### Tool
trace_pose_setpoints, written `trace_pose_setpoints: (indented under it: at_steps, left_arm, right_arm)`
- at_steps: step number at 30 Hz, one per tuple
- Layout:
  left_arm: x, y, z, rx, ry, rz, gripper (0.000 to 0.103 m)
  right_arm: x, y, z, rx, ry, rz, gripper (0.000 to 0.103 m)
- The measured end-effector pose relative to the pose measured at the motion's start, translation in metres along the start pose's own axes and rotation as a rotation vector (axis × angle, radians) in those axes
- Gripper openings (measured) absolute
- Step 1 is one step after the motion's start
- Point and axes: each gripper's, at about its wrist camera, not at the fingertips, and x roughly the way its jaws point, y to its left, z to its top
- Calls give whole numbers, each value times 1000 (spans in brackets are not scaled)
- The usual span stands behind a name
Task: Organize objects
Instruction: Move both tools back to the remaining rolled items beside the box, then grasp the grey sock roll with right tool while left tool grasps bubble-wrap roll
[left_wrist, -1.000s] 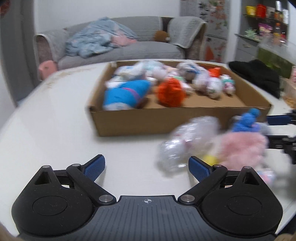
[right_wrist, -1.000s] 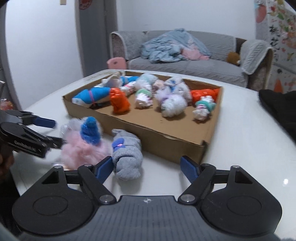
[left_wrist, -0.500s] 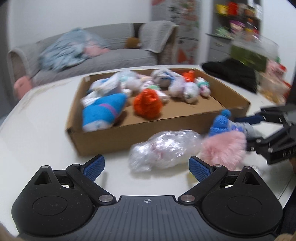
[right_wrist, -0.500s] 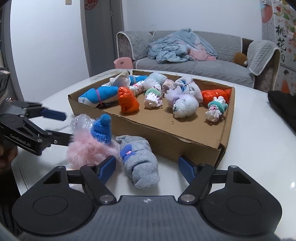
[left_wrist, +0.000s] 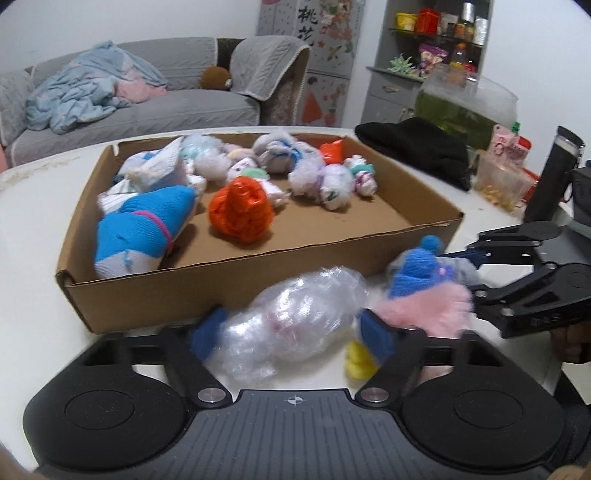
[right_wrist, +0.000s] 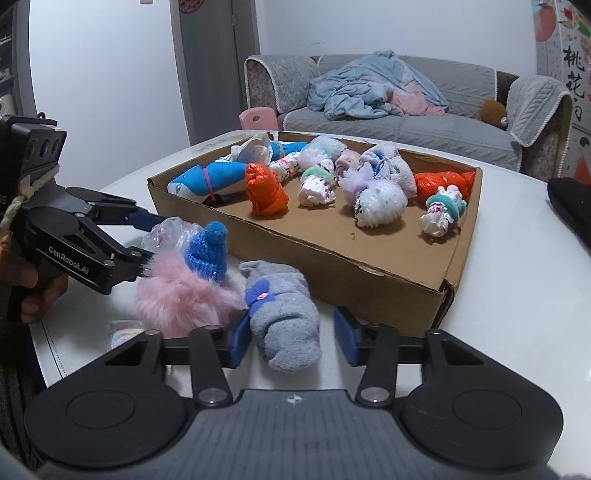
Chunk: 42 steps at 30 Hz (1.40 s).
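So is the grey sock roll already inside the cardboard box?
No, the grey sock roll lies on the table outside the cardboard box, between the right gripper's open fingers.

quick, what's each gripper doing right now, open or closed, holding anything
Left gripper: open, straddling the clear plastic-wrapped bundle, not clamped.
Right gripper: open, straddling the grey sock roll, not clamped.

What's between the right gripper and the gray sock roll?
Nothing visible. The gray sock roll already lies between the open right gripper fingers, on the table. The pink fluffy toy sits just beside the left finger, not in the path.
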Motion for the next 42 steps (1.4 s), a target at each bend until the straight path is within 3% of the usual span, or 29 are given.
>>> trace_pose_setpoints:
  at_steps: [4, 11, 16, 24, 31, 35, 37, 42]
  left_arm:
    - [-4, -5, -3, 11, -2, -6, 67]
    - [-26, -8, -18, -18, -11, 39, 66]
    - [-34, -9, -28, -24, -24, 71, 74]
    - [-25, -2, -21, -23, -25, 53, 75]
    - [-23, 1, -19, -26, -25, 60, 84]
    - [-17, -1, -16, -4, -17, 53, 76]
    - [-17, -4, -16, 0, -22, 49, 50]
    - [-24, -6, -20, -19, -26, 77, 44]
  right_arm:
    - [-3, -2, -1, 16, -4, 3, 31]
    - [-15, -7, -8, 23, 0, -11, 31]
    - [-17, -9, -9, 9, -5, -27, 38]
    - [-11, -9, -5, 3, -4, -37, 38]
    - [-12, -10, -6, 5, -3, -31, 37]
    - [-11, -10, -6, 4, -1, -30, 37]
    - [-12, -11, -6, 10, -2, -34, 31]
    - [-13, -15, -6, 29, -6, -26, 29]
